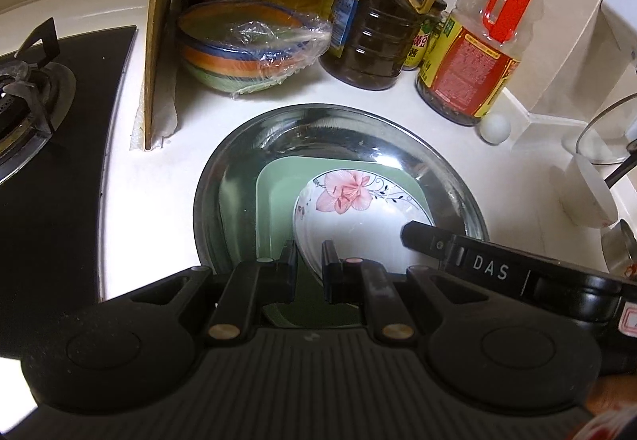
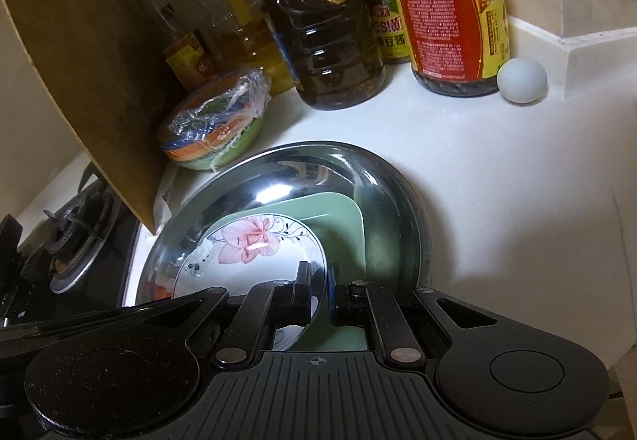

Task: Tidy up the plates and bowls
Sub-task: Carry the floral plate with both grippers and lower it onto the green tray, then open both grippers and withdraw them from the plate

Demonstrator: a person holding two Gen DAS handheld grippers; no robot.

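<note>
While both grippers pinch the same dish, the left gripper [image 1: 309, 259] has its jaws closed tight on the left rim of the flower plate [image 1: 358, 209]. The right gripper [image 2: 318, 287] is closed tight on the right rim of that plate [image 2: 254, 253]. In the left wrist view the right gripper [image 1: 422, 237] pokes in from the right, over the plate's edge.

The flower plate is white with a big pink flower and thin black vines. It sits inside a green square plate [image 1: 274, 181], and its rim is tilted. The green square plate [image 2: 342, 217] lies in a big shiny metal basin [image 1: 342, 133]. The basin [image 2: 398, 201] rests on the white counter [image 1: 159, 177], near the middle.

Just beyond the basin, to the far left, is a stack of striped bowls [image 1: 247, 50] wrapped in clear plastic. A wooden cutting board [image 1: 157, 42] stands on its edge just left of those bowls. Left of the board is a black gas stove [image 1: 36, 98].

Along the far wall stand oil bottles. One is a dark jug with a yellow handle [image 1: 378, 34]. One is a bottle with a red handle [image 1: 477, 54]. A small jar of bean sauce [image 2: 388, 22] stands between them. A pale egg [image 2: 522, 80] lies just right of the red-handled bottle. At the far right edge are a glass lid [image 1: 609, 133] and a white bowl [image 1: 585, 193].
</note>
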